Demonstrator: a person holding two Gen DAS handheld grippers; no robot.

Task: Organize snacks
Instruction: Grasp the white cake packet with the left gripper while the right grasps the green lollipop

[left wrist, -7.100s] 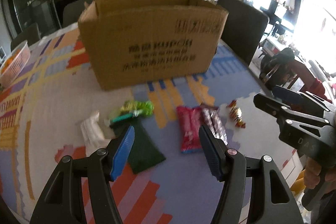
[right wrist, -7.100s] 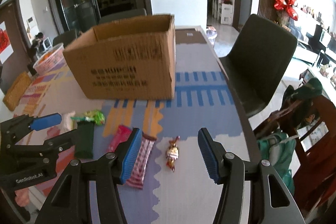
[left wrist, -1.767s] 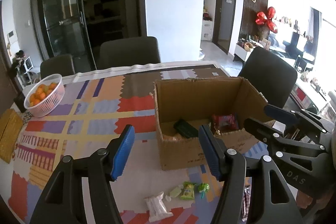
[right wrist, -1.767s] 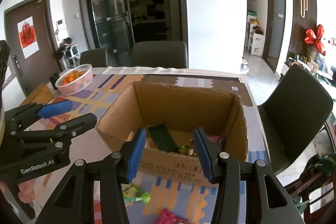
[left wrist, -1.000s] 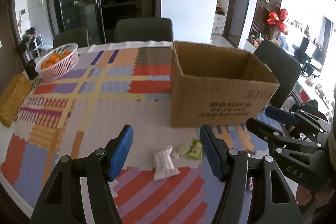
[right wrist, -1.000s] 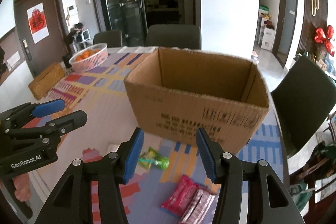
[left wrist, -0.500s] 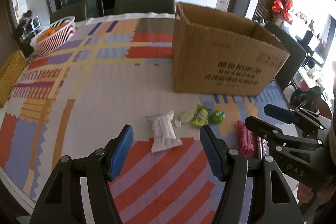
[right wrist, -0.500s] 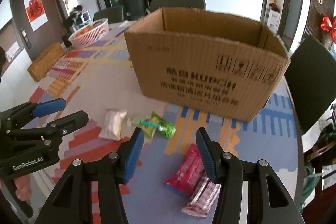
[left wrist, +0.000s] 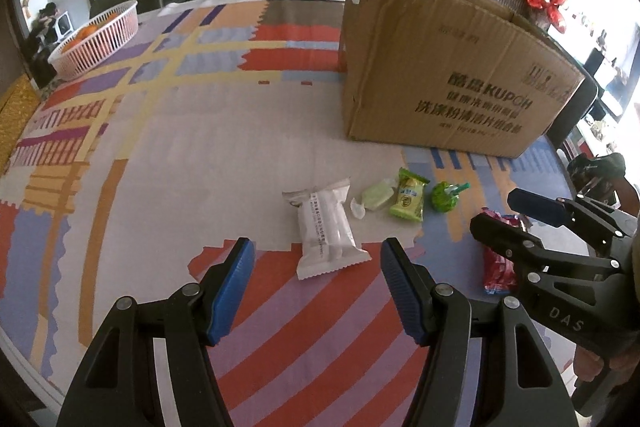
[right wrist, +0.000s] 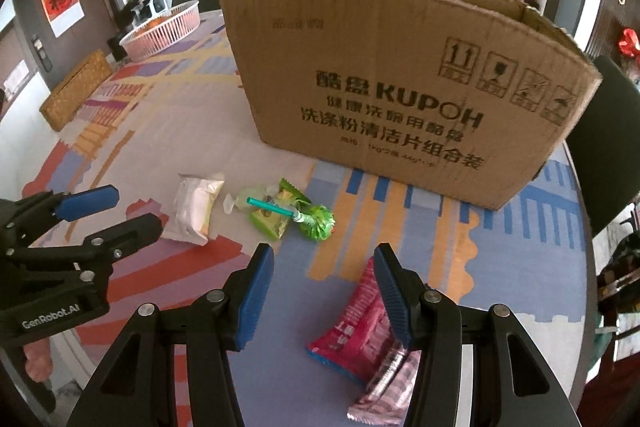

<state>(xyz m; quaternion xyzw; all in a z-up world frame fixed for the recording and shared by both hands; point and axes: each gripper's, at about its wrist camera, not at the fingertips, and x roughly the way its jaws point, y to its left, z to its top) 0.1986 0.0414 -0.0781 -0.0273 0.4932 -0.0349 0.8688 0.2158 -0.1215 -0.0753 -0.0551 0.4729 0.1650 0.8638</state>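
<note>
A brown cardboard box (left wrist: 448,75) (right wrist: 392,75) stands on the patterned tablecloth. In front of it lie a white packet (left wrist: 326,229) (right wrist: 194,209), a pale green candy (left wrist: 376,195), a green sachet (left wrist: 408,197) (right wrist: 272,217) and a green lollipop (left wrist: 444,195) (right wrist: 316,221). A red packet (right wrist: 356,331) (left wrist: 496,263) and a pink striped one (right wrist: 388,387) lie further right. My left gripper (left wrist: 318,287) hangs open just short of the white packet, nothing between its fingers. My right gripper (right wrist: 322,291) is open above the cloth, its right finger over the red packet's edge.
A pink basket of oranges (left wrist: 94,41) (right wrist: 164,27) sits at the far left of the table, a woven yellow box (right wrist: 76,87) beside the table edge. Dark chairs (right wrist: 608,139) stand around the table. The table edge runs close below both grippers.
Both grippers have sunk toward the table and tipped further down; the snacks now look larger and nearer. The jaws have kept their width.
</note>
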